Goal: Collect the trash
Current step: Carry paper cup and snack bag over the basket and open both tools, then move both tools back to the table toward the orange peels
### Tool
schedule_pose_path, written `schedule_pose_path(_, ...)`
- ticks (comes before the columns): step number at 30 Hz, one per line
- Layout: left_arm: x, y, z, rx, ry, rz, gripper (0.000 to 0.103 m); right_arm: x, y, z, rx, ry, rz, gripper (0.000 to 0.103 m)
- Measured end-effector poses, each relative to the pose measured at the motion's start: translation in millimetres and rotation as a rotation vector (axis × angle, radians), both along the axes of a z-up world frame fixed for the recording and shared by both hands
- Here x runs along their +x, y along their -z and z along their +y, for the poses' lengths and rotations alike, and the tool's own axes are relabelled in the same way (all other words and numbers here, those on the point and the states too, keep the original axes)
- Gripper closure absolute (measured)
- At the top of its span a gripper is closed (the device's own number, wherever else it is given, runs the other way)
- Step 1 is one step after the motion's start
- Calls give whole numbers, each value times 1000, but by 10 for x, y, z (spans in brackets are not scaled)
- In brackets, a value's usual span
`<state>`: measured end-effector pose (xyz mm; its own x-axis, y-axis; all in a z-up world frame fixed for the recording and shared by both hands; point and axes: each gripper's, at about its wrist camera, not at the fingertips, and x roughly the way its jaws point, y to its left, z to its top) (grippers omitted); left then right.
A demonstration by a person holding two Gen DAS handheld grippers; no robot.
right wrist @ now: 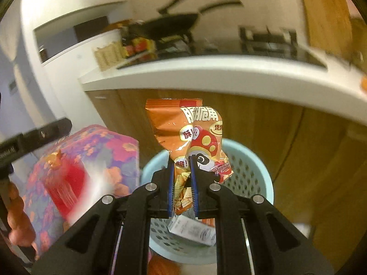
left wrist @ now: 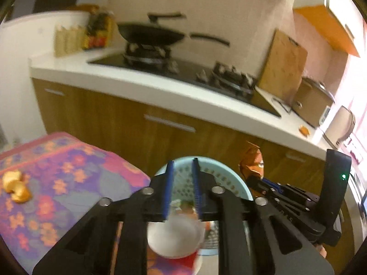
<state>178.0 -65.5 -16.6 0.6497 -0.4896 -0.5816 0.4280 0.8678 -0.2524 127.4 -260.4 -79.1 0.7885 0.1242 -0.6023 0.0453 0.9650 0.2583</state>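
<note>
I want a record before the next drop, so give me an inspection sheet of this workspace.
Surface: floral tablecloth beside the bin.
Job's things: light blue basket on the floor with a white carton inside; orange snack bag above it; blurred red and white cup near the left gripper.
Clutter: orange peel on the cloth.
Grippers: right gripper shut on the snack bag; left gripper with jaws a little apart, and whether it grips the cup cannot be told.
Cables: nothing seen.
Surroundings: white counter with a wok on the stove and a cutting board leaning on the wall.
</note>
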Motion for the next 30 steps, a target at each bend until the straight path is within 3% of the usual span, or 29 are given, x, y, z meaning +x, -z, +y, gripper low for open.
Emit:
schedule_pose_path(8, 290, 593, -338, 84, 0, 94, 95, 212, 564, -126, 43, -11, 124, 93)
schedule_pose_path(12, 289, 697, -317, 105, -2, 112, 95, 378, 996, -136, 28, 9, 251, 92)
schedule_pose_path(14, 269, 673, -269, 101, -10, 104, 86, 378, 1107, -182, 89, -3, 276, 91)
schedule_pose_path(15, 265, 646, -249, 90, -12, 101, 76, 366, 1129, -214, 120, -9, 280, 91)
schedule_pose_path(18, 212, 563, -200, 71, -17, 79, 59, 308, 1049, -223, 81, 0, 260, 70)
schedule_pose_path(19, 187, 544, -182, 68, -17, 71, 56, 282, 1003, -223, 72, 0, 245, 54)
schedule_pose_path(20, 158, 523, -163, 66, -17, 64, 55, 247, 940, -223, 66, 5, 222, 50)
schedule_pose_path(30, 2, 351, 140, 36, -49, 33, 50, 86, 260, 29, 12, -22, 87, 50)
